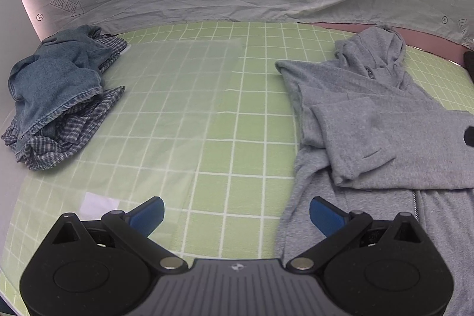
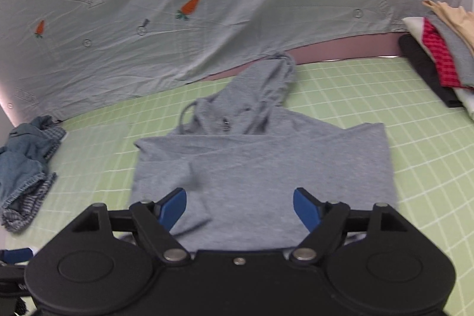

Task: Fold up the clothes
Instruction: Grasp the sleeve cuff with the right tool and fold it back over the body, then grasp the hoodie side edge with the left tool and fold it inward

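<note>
Lay flat on the green mat (image 2: 414,138), sleeves folded in — the hoodie (image 2: 260,156); hovered wide and empty, left gripper (image 1: 237,216) and right gripper (image 2: 240,206); risked snagging one layer — undoing sleeves.

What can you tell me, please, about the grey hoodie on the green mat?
The grey hoodie is soft knit fleece with a front zip and drawstrings. It lies flat, front up, on the green grid mat, hood towards the carrot-print sheet, both sleeves folded across the chest. Nothing grips it; the open right tongs hover above.
</note>
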{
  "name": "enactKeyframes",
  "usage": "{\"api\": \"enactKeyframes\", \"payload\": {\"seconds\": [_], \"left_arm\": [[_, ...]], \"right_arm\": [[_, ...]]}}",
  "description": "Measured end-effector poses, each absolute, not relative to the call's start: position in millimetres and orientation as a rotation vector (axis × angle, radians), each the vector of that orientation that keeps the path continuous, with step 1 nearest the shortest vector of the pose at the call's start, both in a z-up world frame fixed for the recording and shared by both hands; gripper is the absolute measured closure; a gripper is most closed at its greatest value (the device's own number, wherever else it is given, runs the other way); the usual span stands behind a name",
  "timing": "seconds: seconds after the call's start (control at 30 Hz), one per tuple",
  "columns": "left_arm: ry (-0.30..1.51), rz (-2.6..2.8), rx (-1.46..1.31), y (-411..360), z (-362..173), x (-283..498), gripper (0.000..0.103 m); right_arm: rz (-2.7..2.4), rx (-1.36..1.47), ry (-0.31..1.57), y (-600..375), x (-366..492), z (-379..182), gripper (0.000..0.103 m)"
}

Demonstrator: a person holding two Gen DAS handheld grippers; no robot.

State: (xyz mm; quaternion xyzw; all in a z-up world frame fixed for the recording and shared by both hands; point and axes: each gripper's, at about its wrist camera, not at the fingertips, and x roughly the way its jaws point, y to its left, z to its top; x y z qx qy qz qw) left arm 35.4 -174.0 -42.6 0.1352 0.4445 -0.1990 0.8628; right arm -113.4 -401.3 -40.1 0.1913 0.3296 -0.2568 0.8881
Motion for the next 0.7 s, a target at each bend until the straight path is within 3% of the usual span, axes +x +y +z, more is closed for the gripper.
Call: {"api": "enactKeyframes", "payload": {"seconds": [0.37,0.47,0.63,0.7], "left_arm": [[0.918,-0.450,0.254,-239,-43,37,0.005],[0.912,-0.476,0.252,-255,-46,46,0.014],[0.930,-0.540,0.242,-279,-58,69,0.050],[0.947,-0.535,0.246,-286,-64,77,0.055]], "right_arm": [[-0.717,0.439,0.755,-482,-180,-57,0.018],[-0.742,0.460,0.764,-504,-181,-66,0.018],[-0.770,0.511,0.780,-540,-172,-84,0.018],[-0.783,0.533,0.786,-555,-166,-92,0.018]]}}
